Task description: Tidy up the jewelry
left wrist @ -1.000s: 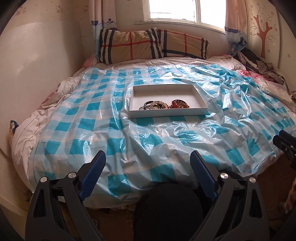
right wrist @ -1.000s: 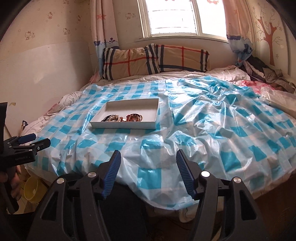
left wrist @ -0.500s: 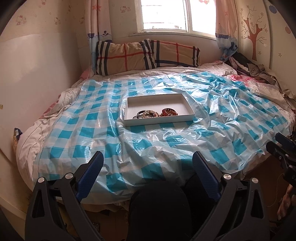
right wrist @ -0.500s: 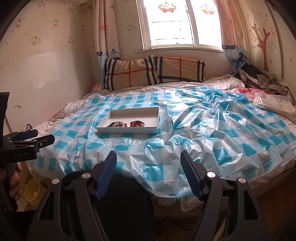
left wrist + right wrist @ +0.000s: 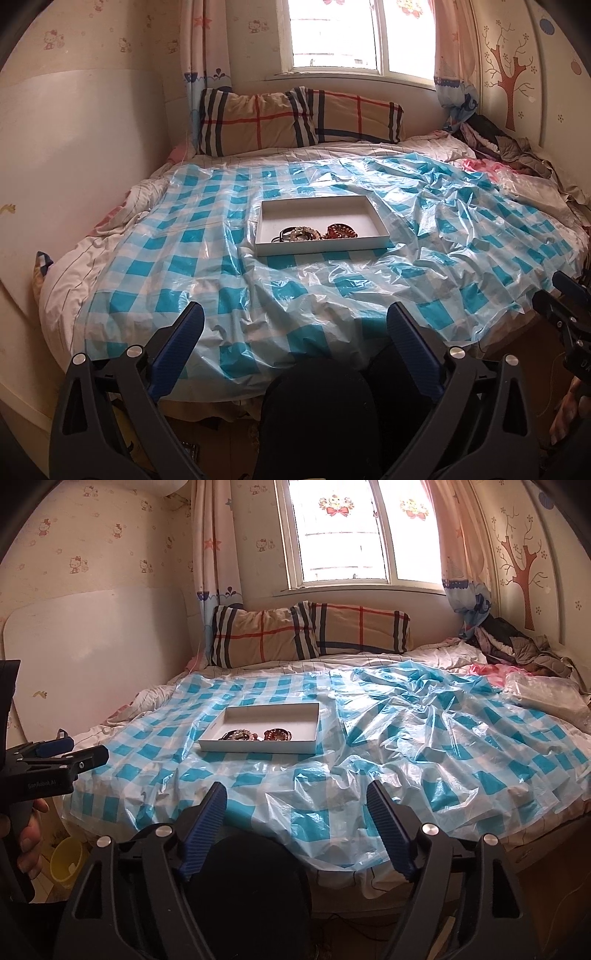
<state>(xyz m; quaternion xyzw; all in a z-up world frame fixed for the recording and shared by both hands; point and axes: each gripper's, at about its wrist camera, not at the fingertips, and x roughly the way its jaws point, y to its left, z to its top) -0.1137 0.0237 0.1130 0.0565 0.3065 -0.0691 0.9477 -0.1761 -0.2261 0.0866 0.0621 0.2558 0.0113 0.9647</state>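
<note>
At the far left, beyond the left gripper (image 5: 295, 325), a white board leans against the wall, well clear of the work. The left gripper itself hangs off the near edge of the bed, jaws spread as wide as they go and nothing between them. Straight ahead of it, well apart, lies the white tray (image 5: 321, 249) on the blue-checked plastic sheet (image 5: 155, 266), which probably covers the bedding so that small pieces do not sink into the folds.

The tray is a shallow rectangle whose long axis runs across the left gripper's line of sight, one long wall facing it. The jewelry sits bunched against that near wall: a dark and pale beaded bracelet cluster (image 5: 297, 233) toward the left, a reddish-brown piece (image 5: 341, 230) just beside it on the right (whether they touch is too small to tell). The far half of the tray is bare.

The right gripper (image 5: 295, 805) also hangs back off the bed edge, its jaws opening, nothing between them; from it the tray (image 5: 258, 746) lies ahead and to the left. Both hands look to be backing away from finished work, I judge.
</note>
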